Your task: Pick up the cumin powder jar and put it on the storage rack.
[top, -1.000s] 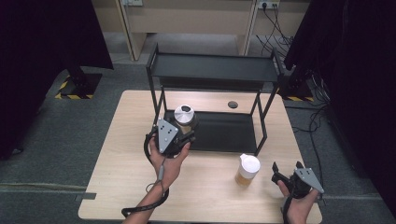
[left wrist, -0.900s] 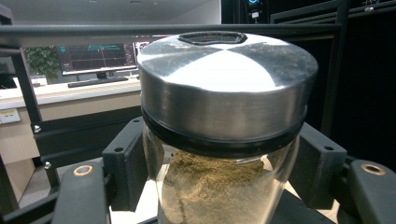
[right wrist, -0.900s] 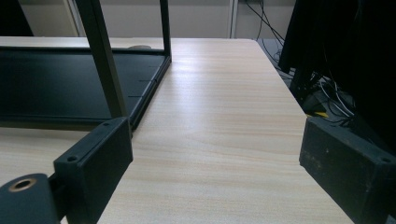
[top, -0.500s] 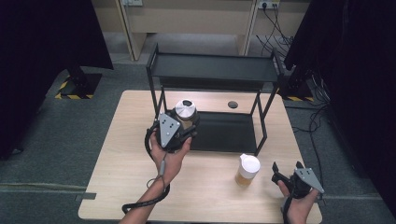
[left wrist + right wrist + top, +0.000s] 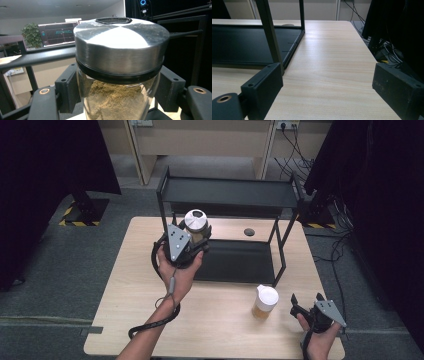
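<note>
Left gripper [image 5: 196,239]: clamped on jar [image 5: 117,75], raised to clear rack [image 5: 227,195].
Right gripper [image 5: 306,309]: jaws apart, idle at table's [image 5: 220,320] 5 o'clock.

From above we look down on the table [image 5: 150,320]; gripper cameras sit low, close, sharing the rack [image 5: 225,195].
</note>
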